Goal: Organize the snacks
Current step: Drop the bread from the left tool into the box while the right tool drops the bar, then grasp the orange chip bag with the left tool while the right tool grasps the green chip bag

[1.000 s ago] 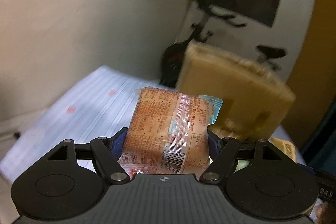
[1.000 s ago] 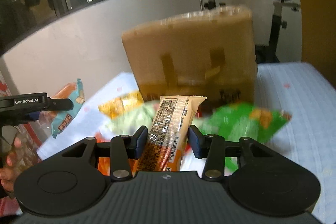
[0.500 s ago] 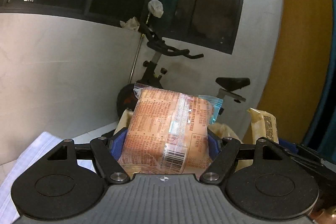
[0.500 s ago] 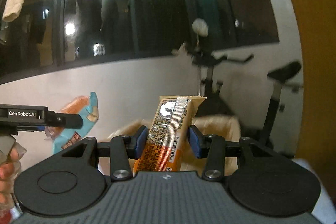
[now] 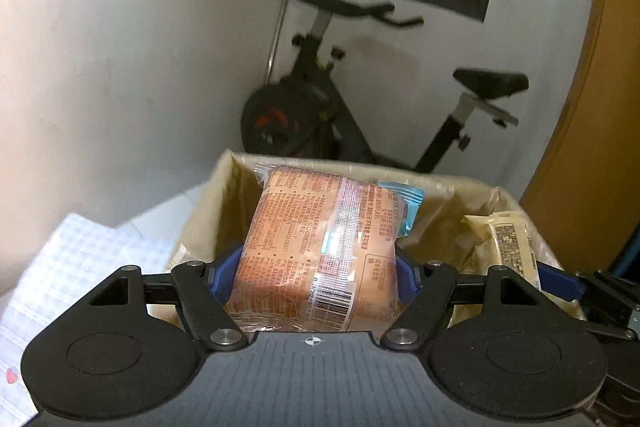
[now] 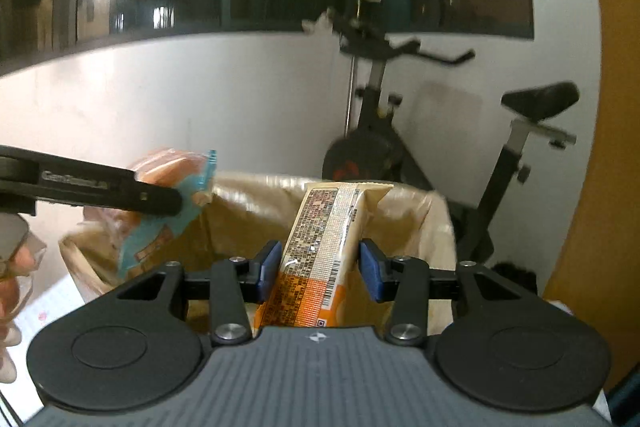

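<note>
Since a second ago both tongs have risen from beside the open plastic-lined cardboard box (image 5: 436,199) to over its mouth, the left tongs (image 5: 316,267) clamped on the orange plastic-wrapped snack packet (image 5: 320,247), the right tongs (image 6: 318,267) loosening around the slim orange-and-cream snack bar (image 6: 324,251), so both drops look imminent.

Your left tool (image 5: 316,269) has matt black plastic arms, blue rubbery-looking pads (image 5: 228,273) and shiny metal rivets (image 5: 223,336). Its orange snack pack (image 5: 320,251) is glossy crinkled film. The cardboard box (image 5: 224,203) looks matt brown under clear plastic lining.
</note>
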Demonstrator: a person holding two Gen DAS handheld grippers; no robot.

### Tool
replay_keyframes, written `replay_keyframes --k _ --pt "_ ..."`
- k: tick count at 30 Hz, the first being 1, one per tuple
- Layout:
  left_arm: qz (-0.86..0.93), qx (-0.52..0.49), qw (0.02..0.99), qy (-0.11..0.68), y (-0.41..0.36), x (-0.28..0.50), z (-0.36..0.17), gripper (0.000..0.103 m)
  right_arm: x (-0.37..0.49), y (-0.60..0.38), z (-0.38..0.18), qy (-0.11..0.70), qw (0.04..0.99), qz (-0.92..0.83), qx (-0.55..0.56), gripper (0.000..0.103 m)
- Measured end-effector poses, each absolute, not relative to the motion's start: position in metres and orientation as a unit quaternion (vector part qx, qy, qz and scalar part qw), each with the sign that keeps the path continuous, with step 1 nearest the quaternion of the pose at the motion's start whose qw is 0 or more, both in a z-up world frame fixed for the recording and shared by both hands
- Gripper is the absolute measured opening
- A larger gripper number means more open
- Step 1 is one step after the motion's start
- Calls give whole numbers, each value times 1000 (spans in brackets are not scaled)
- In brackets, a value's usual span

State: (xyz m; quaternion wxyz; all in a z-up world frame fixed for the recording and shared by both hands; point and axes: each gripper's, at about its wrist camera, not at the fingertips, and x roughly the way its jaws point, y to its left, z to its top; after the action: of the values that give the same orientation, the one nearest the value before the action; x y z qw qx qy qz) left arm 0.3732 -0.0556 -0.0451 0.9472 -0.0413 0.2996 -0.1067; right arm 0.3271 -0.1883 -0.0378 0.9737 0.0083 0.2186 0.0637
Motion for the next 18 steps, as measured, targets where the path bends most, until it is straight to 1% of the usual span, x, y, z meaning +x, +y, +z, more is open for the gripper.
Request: replay_keyframes --k 4,6,7,8,18 --pt "-114 -54 936 327 -52 394 -54 78 334 -192 -46 250 966 65 19 46" --pt "-112 -55 938 322 -48 386 -53 83 334 -195 -46 257 964 60 25 49" --pt "-112 -58 939 320 -46 384 -50 85 335 -198 -45 260 963 58 29 58" --pt "-113 -60 940 316 -45 382 -48 85 334 -200 -44 261 963 55 36 63" --pt "-95 -7 961 262 -25 314 5 85 293 -216 -16 251 963 56 77 63"
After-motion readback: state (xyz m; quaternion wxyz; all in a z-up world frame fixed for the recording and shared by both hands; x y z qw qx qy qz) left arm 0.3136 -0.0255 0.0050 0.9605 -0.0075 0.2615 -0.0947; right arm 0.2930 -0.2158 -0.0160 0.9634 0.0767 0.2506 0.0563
